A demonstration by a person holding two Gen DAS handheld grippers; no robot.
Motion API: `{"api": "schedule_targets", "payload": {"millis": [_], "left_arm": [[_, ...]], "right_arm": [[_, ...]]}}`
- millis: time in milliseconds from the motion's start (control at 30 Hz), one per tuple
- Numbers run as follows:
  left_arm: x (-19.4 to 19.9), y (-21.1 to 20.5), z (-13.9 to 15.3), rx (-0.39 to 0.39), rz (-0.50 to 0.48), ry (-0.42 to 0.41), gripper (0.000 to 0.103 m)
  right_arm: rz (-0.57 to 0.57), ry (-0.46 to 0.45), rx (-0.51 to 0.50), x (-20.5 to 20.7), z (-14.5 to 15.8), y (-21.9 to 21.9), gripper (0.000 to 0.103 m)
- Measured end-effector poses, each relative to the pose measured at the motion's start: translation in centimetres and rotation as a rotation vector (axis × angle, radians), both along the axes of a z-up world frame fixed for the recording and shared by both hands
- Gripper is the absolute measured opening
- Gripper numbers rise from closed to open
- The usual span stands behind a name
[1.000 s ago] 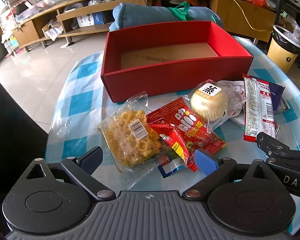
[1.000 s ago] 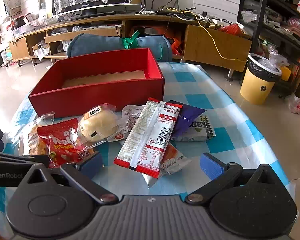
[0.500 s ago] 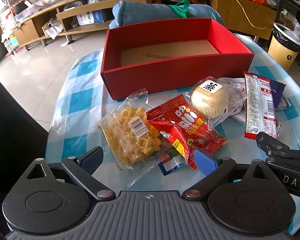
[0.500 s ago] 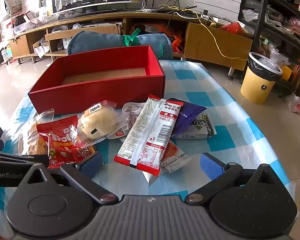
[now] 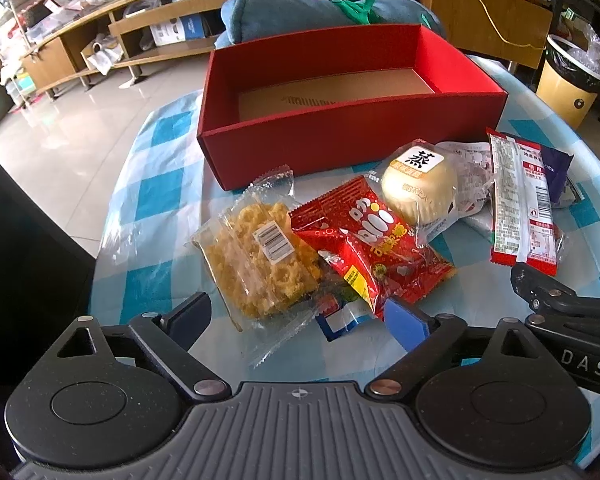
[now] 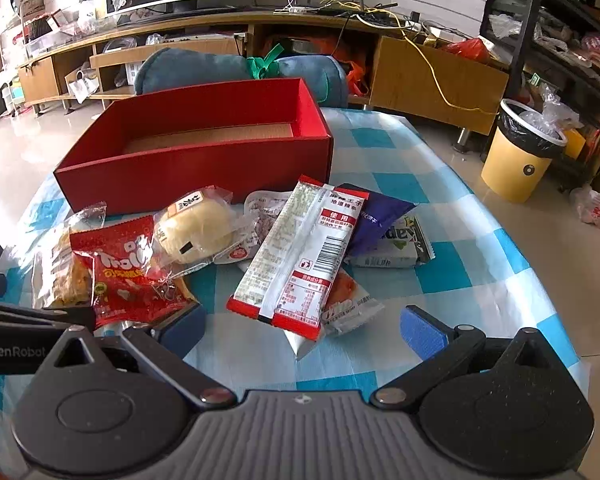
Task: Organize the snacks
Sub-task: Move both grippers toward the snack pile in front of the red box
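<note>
Left gripper (image 5: pixel 296 316): jaws wide but closing, pads clear of the clear noodle packet (image 5: pixel 256 256) between them.
Right gripper (image 6: pixel 302 326): spread, empty.
Packet: on the table, before the red box (image 5: pixel 340 152).
Handling: light, crackly, slippery, brittle inside; pinch its sealed edge.

I can't read the small blue-white packet (image 5: pixel 340 316), half buried under the red snack bag (image 5: pixel 372 248). Purple packet (image 6: pixel 380 216) mostly covered by the long wrapper (image 6: pixel 304 252). Orange packet (image 6: pixel 346 300) underneath too.
</note>
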State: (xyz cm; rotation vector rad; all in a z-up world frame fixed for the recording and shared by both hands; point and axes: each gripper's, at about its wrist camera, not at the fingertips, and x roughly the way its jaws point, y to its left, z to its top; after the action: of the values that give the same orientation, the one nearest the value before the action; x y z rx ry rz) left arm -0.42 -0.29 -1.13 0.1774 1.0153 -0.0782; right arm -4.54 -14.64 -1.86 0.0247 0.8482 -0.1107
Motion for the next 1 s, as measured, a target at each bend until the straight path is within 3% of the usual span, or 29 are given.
{"api": "schedule_targets", "payload": {"millis": [1000], "left_arm": [[-0.6, -0.7, -1.2, 0.043, -0.019, 0.071, 0.09]], "right_arm": [[0.021, 0.119, -0.013, -0.1, -1.3, 0.4, 0.099]]}}
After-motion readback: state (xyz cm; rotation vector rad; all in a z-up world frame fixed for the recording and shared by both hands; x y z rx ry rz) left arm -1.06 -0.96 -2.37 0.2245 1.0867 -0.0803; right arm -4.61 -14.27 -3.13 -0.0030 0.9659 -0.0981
